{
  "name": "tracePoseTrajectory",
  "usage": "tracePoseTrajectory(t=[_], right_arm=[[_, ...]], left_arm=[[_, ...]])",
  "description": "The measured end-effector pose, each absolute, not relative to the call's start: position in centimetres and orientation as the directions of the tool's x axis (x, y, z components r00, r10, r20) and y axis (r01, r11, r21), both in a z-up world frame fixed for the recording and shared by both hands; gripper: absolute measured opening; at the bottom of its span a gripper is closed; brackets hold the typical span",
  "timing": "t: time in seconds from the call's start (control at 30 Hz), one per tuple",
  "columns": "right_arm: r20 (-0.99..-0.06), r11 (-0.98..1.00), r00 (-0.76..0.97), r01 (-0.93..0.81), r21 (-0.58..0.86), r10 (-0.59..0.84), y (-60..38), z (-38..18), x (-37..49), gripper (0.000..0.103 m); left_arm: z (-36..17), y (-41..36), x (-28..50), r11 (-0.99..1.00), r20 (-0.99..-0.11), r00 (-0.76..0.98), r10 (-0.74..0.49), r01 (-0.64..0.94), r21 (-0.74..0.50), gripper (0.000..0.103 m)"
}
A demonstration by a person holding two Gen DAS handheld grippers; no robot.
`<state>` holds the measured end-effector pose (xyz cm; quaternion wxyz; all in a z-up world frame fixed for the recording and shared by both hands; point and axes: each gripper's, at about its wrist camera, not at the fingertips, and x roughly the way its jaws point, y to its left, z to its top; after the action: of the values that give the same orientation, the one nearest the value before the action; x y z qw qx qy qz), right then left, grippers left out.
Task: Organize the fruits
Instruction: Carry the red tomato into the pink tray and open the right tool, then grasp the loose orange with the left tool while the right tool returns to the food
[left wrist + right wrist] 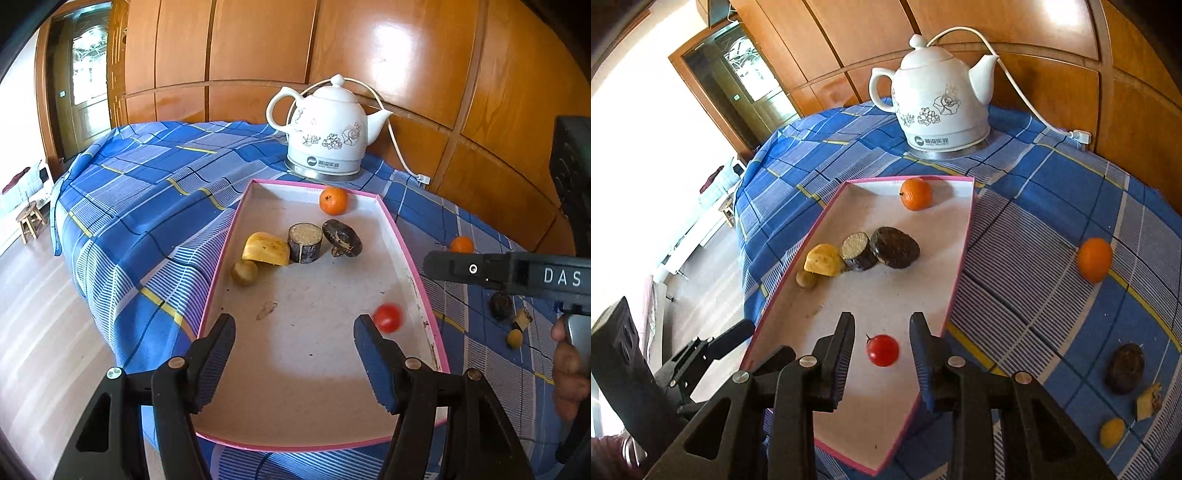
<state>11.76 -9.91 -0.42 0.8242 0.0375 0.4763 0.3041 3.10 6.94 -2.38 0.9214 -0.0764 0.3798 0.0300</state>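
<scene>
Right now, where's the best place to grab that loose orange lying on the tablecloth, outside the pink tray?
Grip the loose orange across its widest middle, coming from above. It is round with no handle, so pads on opposite sides should hold best. Bare tablecloth surrounds it, leaving both fingers room.

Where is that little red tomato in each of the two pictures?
Left wrist view: the tomato lies in the pink-rimmed tray, lower right, beside the right-hand fingertip.
Right wrist view: the tomato lies low in the middle, between the two fingers.
Shared landmark: the white kettle behind the tray.
</scene>
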Motion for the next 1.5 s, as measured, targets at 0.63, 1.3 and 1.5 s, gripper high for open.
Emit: tracePoseTrajectory(t=[0.63, 1.3, 1.5], right_arm=[[-0.801, 0.911, 0.459, -0.331, 0.247, 0.384, -21.2, -0.2, 9.1, 0.033], [-0.811, 0.96, 0.551, 0.058, 0.275, 0.199, -38.4, -2.0, 8.2, 0.034], [-0.812, 0.953, 0.554, 0.101, 0.285, 0.184, -39.5, -1.8, 8.5, 0.034]], left_arm=[[-1.4, 5.4, 2.3, 0.995, -0.681, 0.732, -0.001, -0.069, -0.075, 0.067], [-0.6, -0.3, 4.2, 0.996, -0.696, 0.715, -0.063, 0.084, -0.004, 0.067], [-0.2, -2.9, 6.0, 0.989, -0.715, 0.691, -0.109, 0.149, -0.006, 0.067]])
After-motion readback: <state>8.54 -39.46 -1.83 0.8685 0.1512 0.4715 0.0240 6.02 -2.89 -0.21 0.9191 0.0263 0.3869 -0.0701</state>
